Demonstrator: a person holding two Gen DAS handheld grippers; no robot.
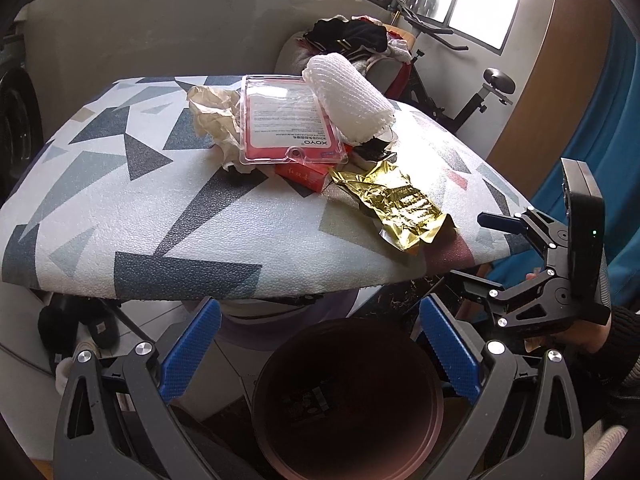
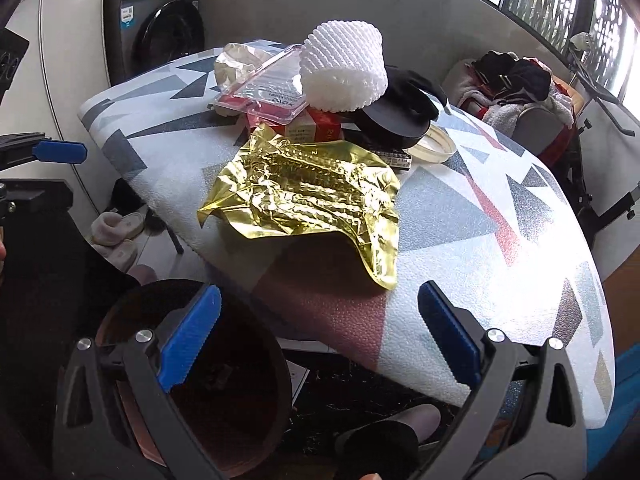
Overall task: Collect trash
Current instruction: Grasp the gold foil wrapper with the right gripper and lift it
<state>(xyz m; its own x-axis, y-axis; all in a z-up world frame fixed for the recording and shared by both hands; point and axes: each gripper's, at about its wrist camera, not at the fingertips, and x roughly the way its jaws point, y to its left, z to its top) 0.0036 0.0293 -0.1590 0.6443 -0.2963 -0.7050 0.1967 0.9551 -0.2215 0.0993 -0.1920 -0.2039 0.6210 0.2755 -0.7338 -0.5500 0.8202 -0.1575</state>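
A pile of trash lies on the patterned table (image 1: pixel 120 216) (image 2: pixel 500 280): a crumpled gold foil wrapper (image 1: pixel 396 208) (image 2: pixel 312 200), a white foam net sleeve (image 1: pixel 352 96) (image 2: pixel 344 72), a clear plastic package with a pink card (image 1: pixel 284 120) (image 2: pixel 260 92), a red box (image 1: pixel 308 176) (image 2: pixel 324 124), crumpled paper (image 1: pixel 216 116) (image 2: pixel 236 60) and a black lid (image 2: pixel 396 120). A dark round bin (image 1: pixel 348 400) (image 2: pixel 192 380) stands below the table's near edge. My left gripper (image 1: pixel 320 356) is open above the bin. My right gripper (image 2: pixel 320 340) is open before the gold wrapper, and it shows at the right of the left wrist view (image 1: pixel 496 256).
A washing machine (image 2: pixel 160 28) stands behind the table. A chair piled with clothes (image 1: pixel 360 48) (image 2: pixel 516 84) and an exercise bike (image 1: pixel 472 92) stand beyond the far side. Slippers (image 1: pixel 88 332) (image 2: pixel 116 232) lie on the floor under the table.
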